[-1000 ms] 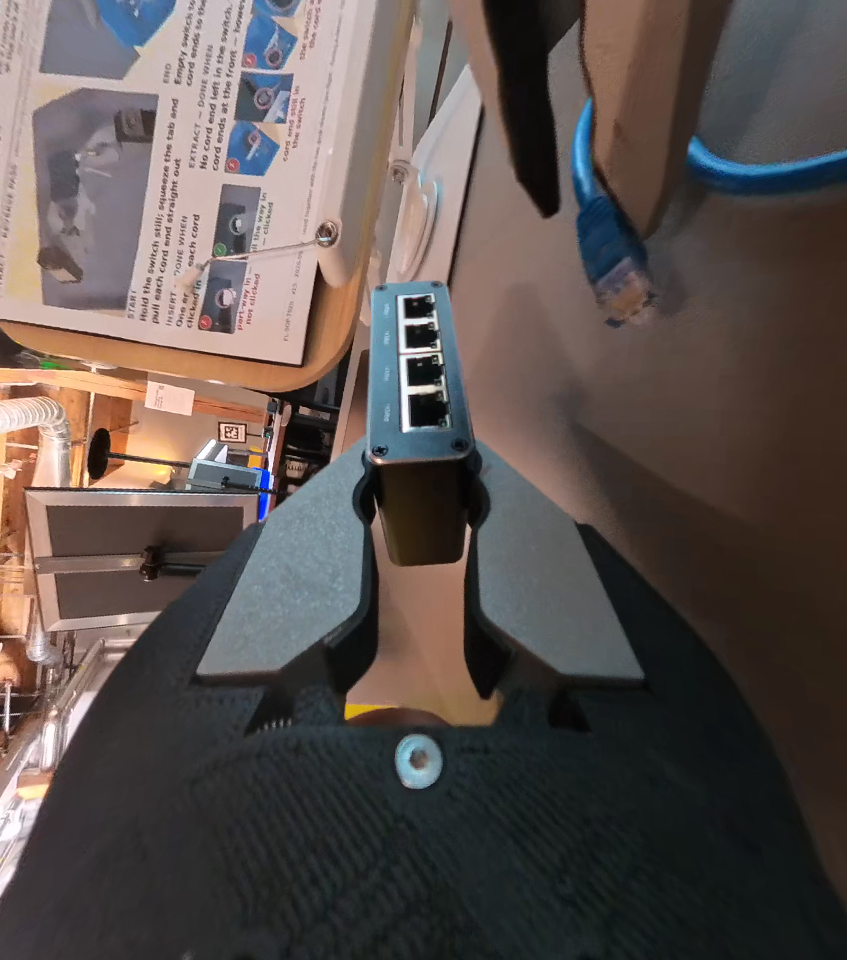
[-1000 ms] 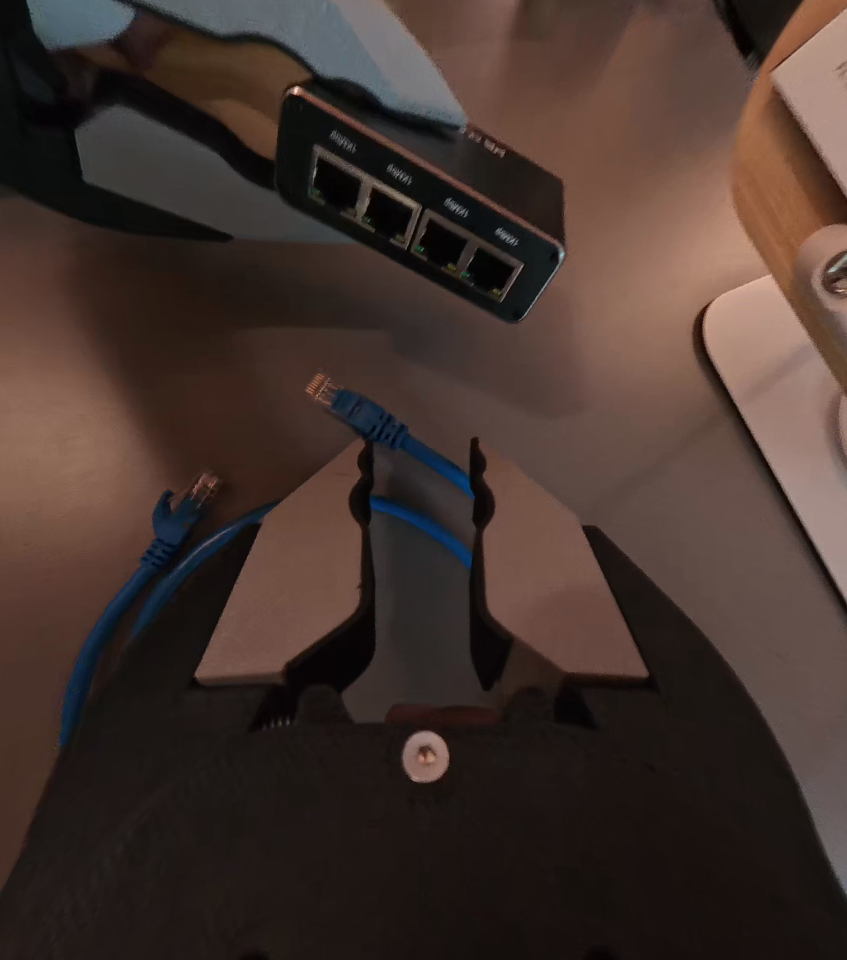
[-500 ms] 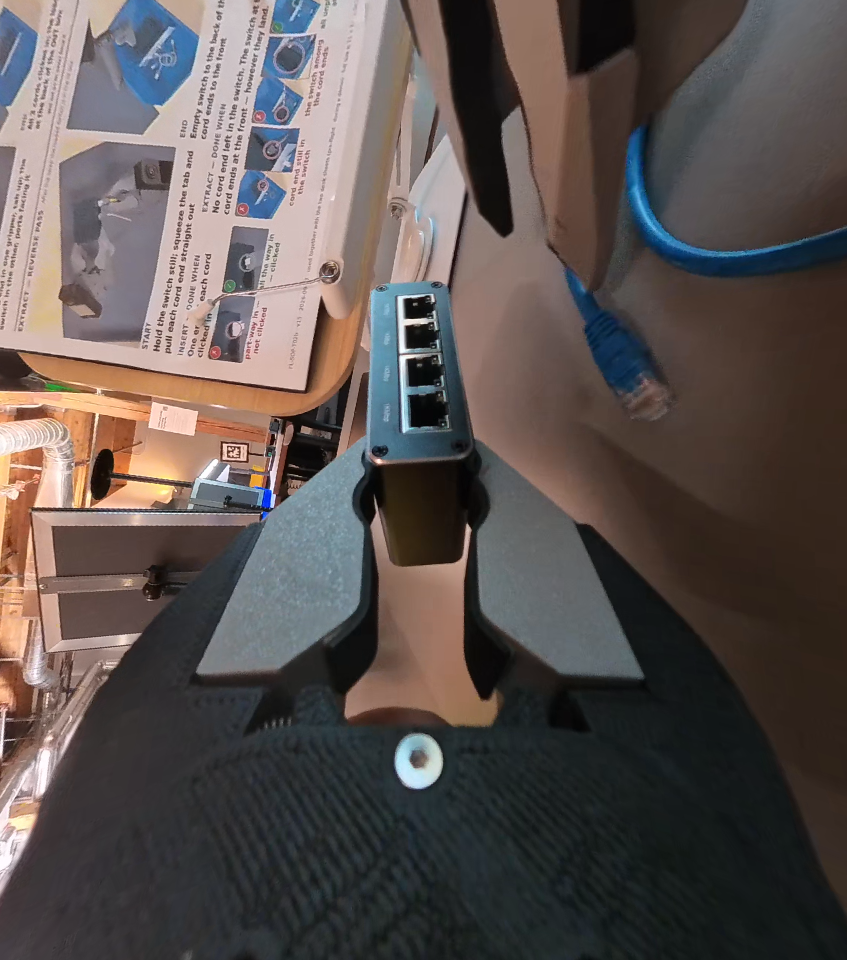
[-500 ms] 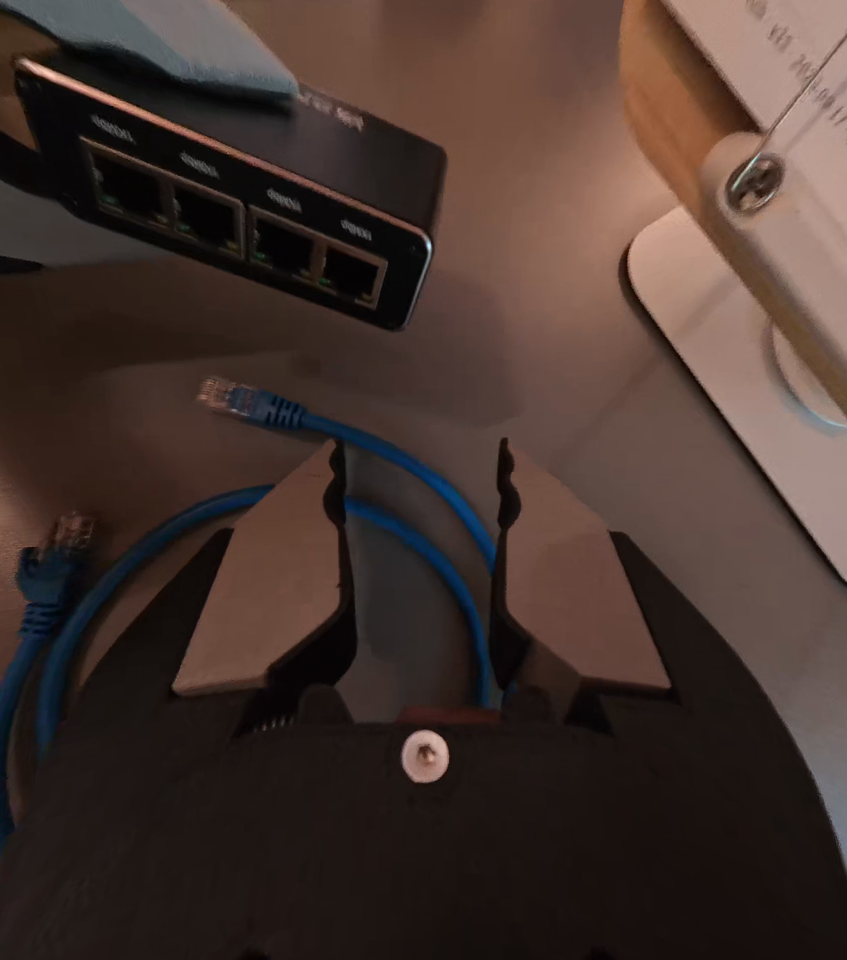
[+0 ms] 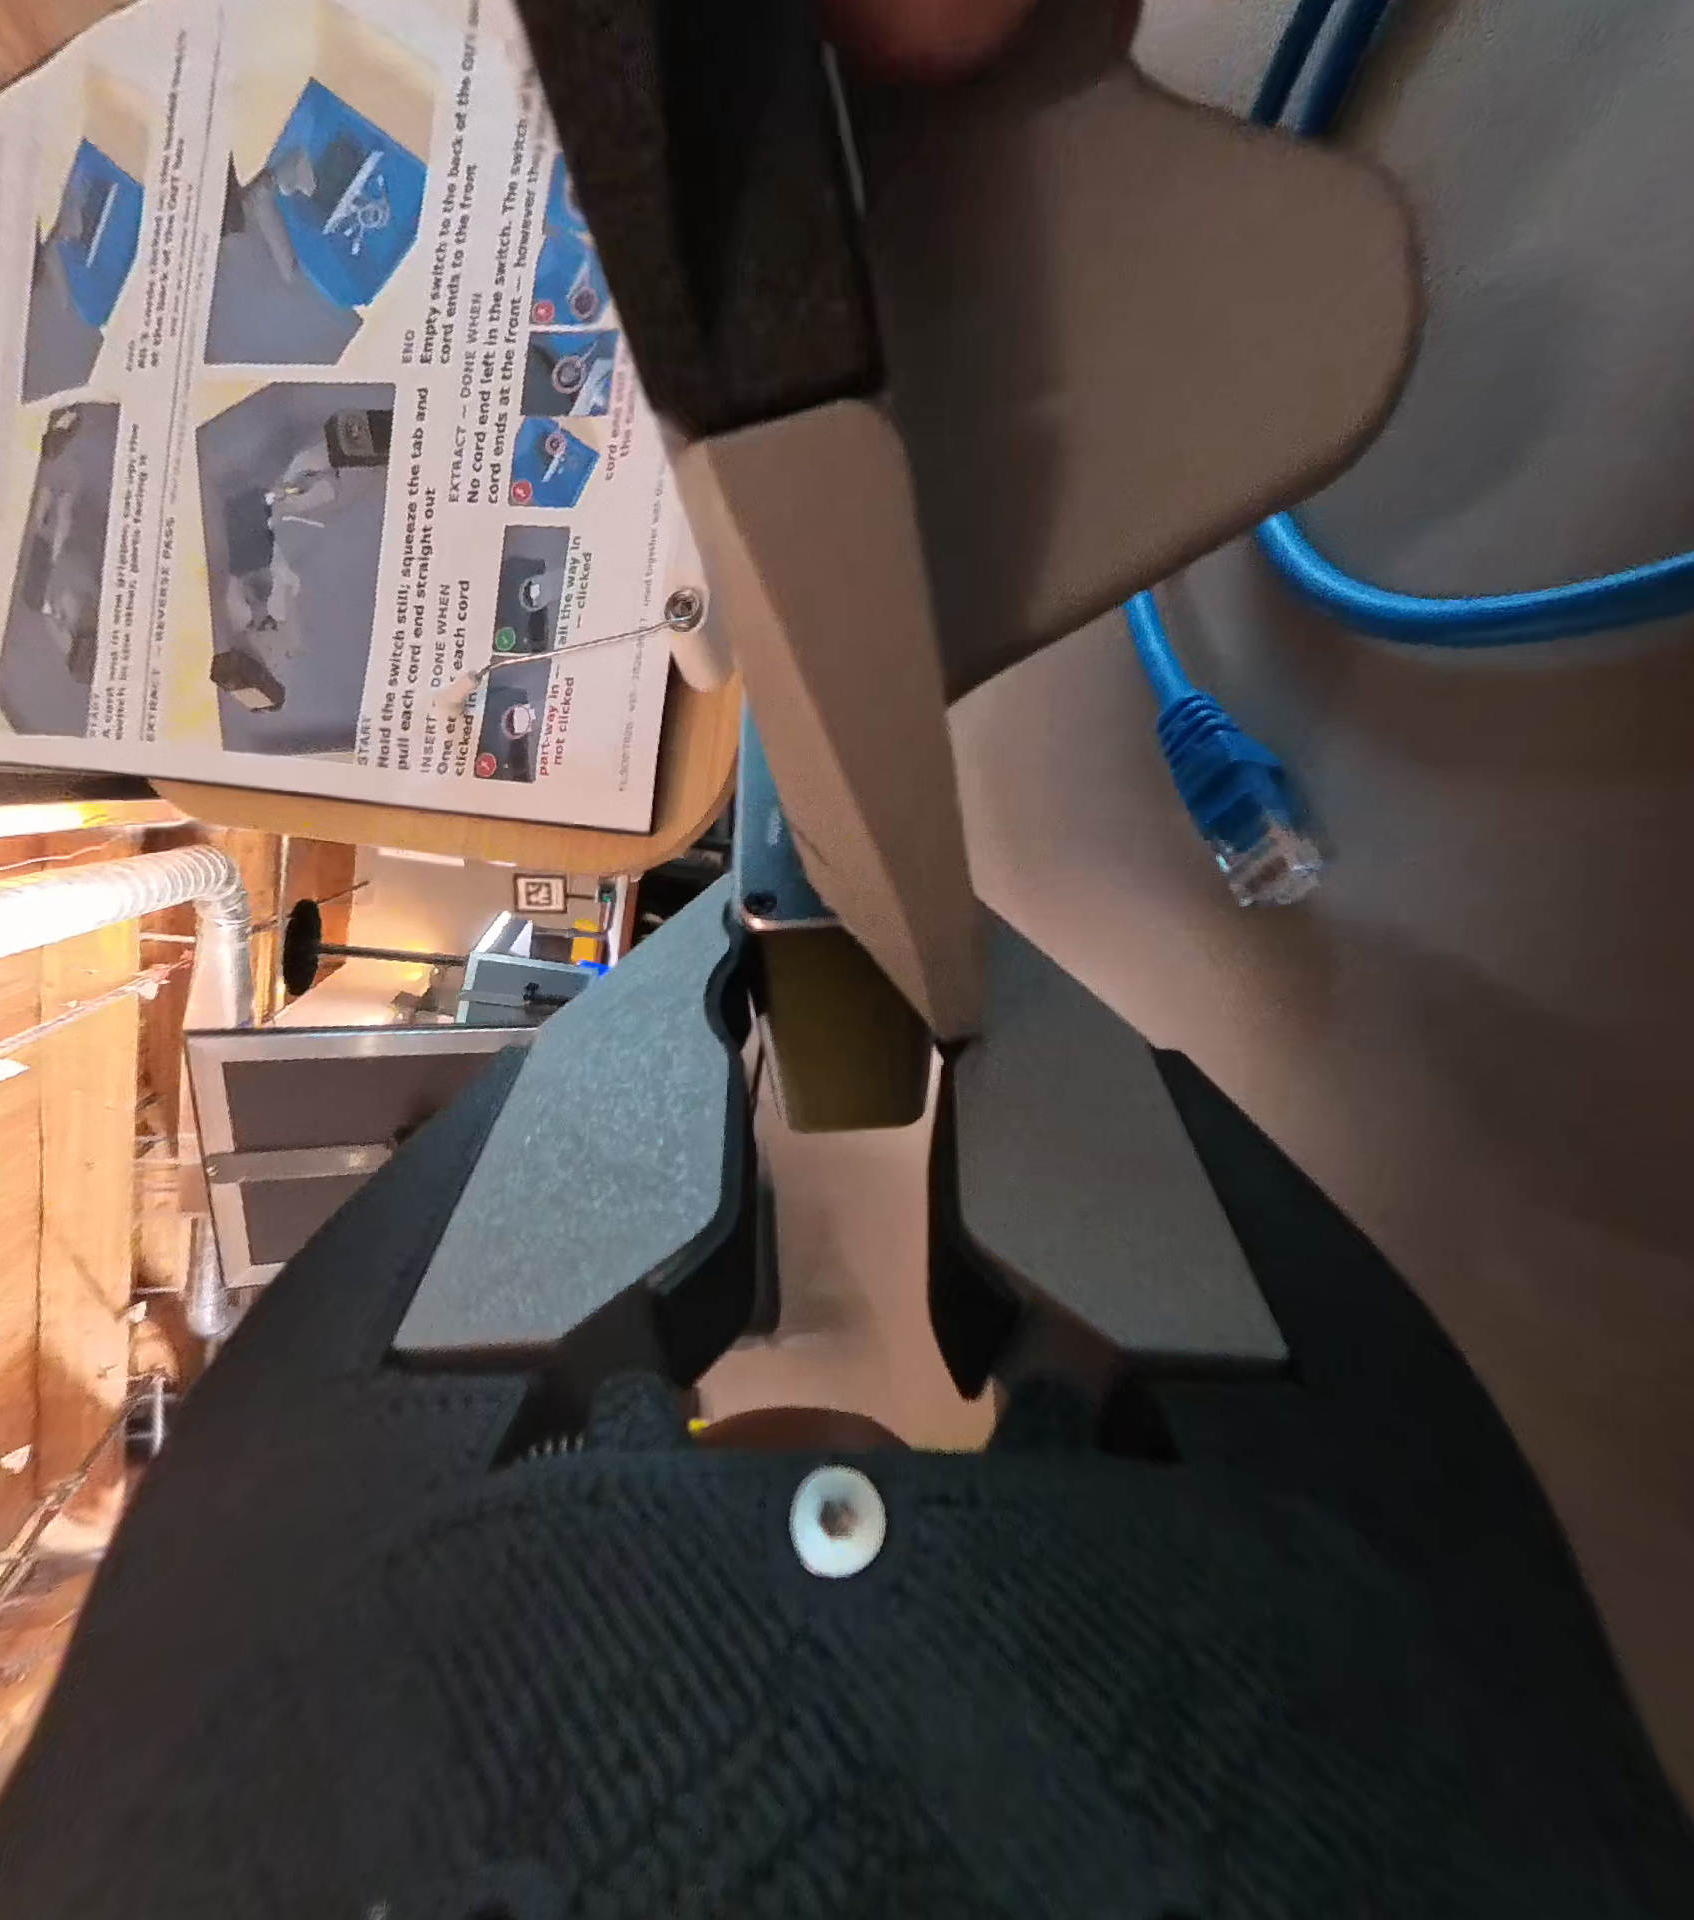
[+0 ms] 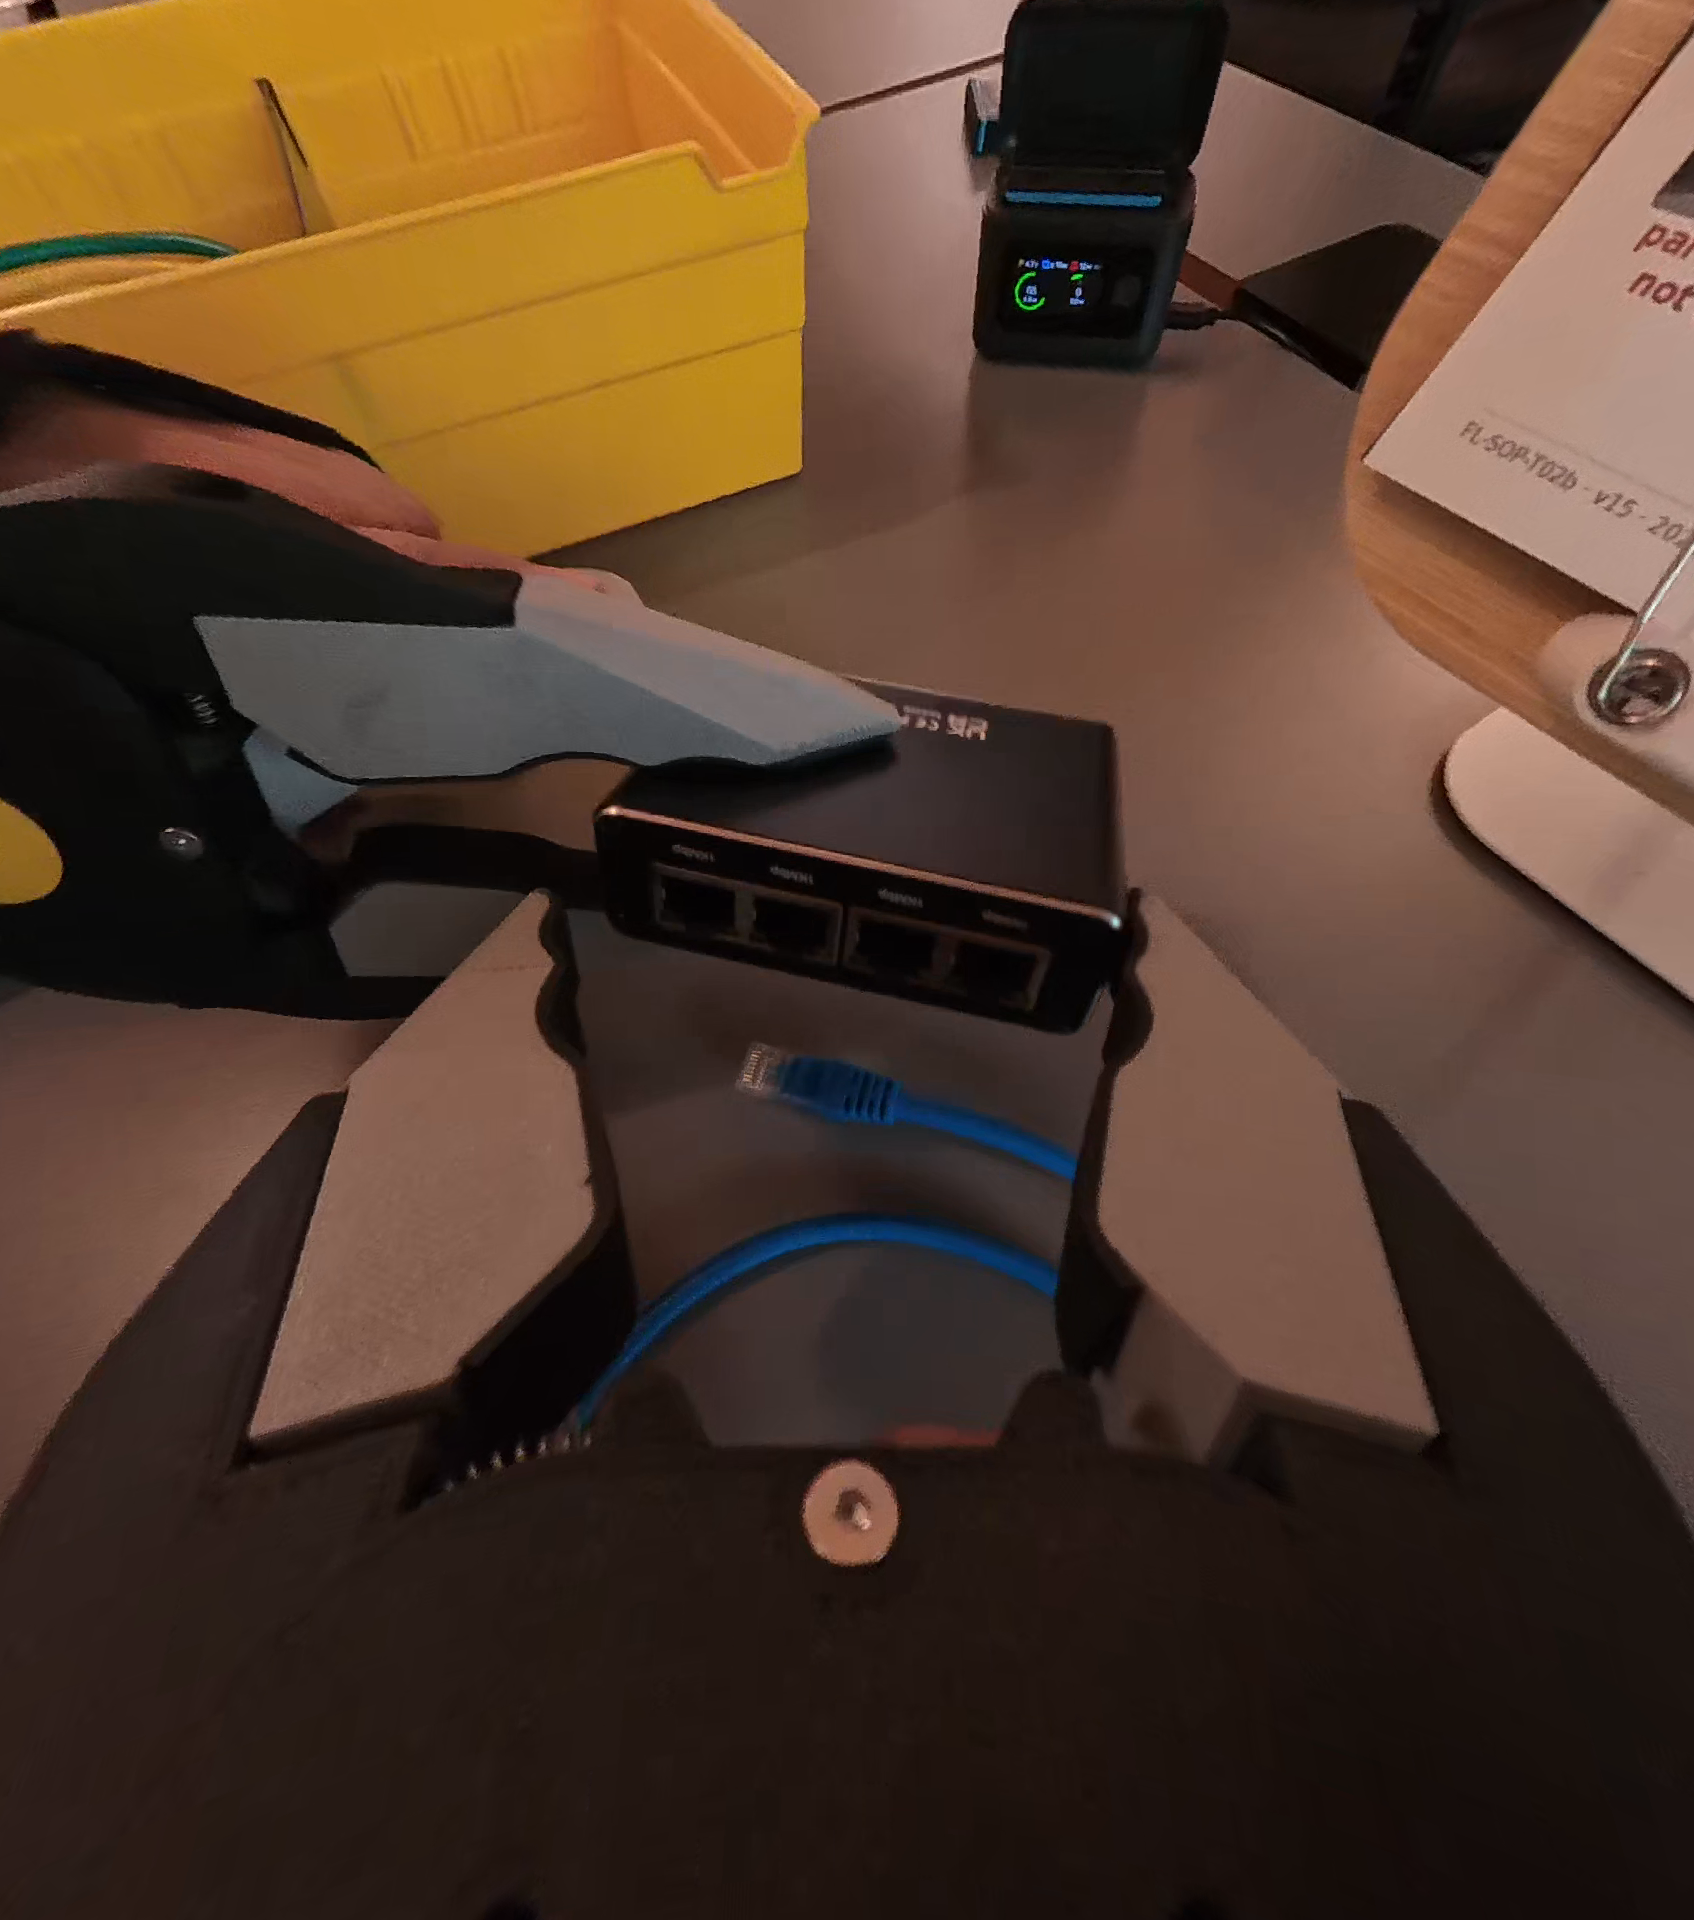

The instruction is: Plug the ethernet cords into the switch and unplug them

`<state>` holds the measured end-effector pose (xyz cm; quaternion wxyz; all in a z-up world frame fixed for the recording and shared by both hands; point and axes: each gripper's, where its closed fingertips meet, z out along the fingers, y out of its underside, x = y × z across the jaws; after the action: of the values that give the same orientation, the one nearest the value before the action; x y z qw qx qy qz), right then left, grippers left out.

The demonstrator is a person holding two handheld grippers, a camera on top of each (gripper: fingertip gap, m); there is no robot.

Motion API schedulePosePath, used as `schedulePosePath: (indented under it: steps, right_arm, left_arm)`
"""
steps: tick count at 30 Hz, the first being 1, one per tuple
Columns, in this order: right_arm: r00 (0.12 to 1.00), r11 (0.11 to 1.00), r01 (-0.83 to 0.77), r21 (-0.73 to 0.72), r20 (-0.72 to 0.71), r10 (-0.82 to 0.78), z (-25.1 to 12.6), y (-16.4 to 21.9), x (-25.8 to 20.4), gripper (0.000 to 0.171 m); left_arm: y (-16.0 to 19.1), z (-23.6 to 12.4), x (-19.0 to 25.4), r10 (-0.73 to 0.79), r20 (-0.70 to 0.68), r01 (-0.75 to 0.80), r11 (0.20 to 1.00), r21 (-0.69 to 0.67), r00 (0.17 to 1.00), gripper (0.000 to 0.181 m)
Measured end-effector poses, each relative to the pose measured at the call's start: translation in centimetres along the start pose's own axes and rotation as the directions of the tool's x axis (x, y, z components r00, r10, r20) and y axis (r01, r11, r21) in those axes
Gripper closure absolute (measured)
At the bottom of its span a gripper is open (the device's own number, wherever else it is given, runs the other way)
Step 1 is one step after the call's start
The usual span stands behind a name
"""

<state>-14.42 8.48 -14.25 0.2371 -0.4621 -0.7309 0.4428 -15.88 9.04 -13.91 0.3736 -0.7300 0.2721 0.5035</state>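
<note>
**A:** What did the desk (image 6: 1186,582) carry, biggest thing first?

**B:** A yellow bin (image 6: 469,239) stood toward its far left corner, with a green cable (image 6: 64,251) curling out of it. At the right edge stood a wooden board (image 6: 1425,540) with an instruction sheet (image 6: 1591,416) clipped to it. A small dark device with a lit screen (image 6: 1082,281) sat at the far edge.

**A:** And the grippers?

**B:** The left gripper (image 6: 718,800) was clamped on the black switch (image 6: 926,831), one finger above and one below, holding it clear of the desk with its four ports facing the right gripper (image 6: 838,961). That one was spread wide with nothing in it, its fingertips (image 6: 1129,966) level with the switch's port face, one just beside the switch's right end.

**A:** The cords?

**B:** A blue ethernet cord (image 6: 822,1257) lay looped on the desk below the switch, seen between the right fingers. Its plug (image 6: 812,1081) lay just under the ports, unplugged. In the left wrist view a blue plug (image 5: 1238,800) lay on the desk, apart from the switch.
</note>
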Motion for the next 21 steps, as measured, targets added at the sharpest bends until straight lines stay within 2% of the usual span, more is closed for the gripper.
schedulePosePath:
  steps: [3,7,11,14,17,21]
  right_arm:
    - [0.996,0.996,-0.085,0.027,0.039,0.084,-0.2,-0.3,0.1,0.078]
    - [0.981,0.983,-0.169,0.065,0.109,0.162,-0.5,-0.7,0.1,0.078]
    - [0.979,0.982,-0.172,0.074,0.127,0.162,-0.6,-0.8,-0.1,0.075]
    - [0.977,0.984,-0.163,0.077,0.152,0.150,-1.1,-1.3,-0.5,0.075]
    - [0.934,0.969,-0.235,0.071,0.292,0.205,-1.9,-1.7,-1.5,0.075]
    - [0.880,0.970,-0.240,0.027,0.428,0.206,-2.3,-1.2,-2.9,0.075]
  left_arm:
    - [-0.4,-0.1,0.0,-0.025,-0.012,0.026,1.000,0.004,1.000,0.151]
    - [-0.9,-0.2,0.1,0.002,-0.007,-0.002,1.000,-0.012,1.000,0.151]
    - [-1.4,-0.4,0.1,-0.018,0.002,0.018,1.000,0.006,1.000,0.151]
    - [-2.2,-0.8,-0.4,-0.109,-0.007,0.109,0.991,0.072,0.994,0.151]
    - [-3.6,-1.9,-1.0,-0.239,-0.049,0.244,0.953,0.178,0.970,0.148]
    - [-4.7,-2.8,-0.6,-0.236,-0.095,0.253,0.936,0.246,0.967,0.141]
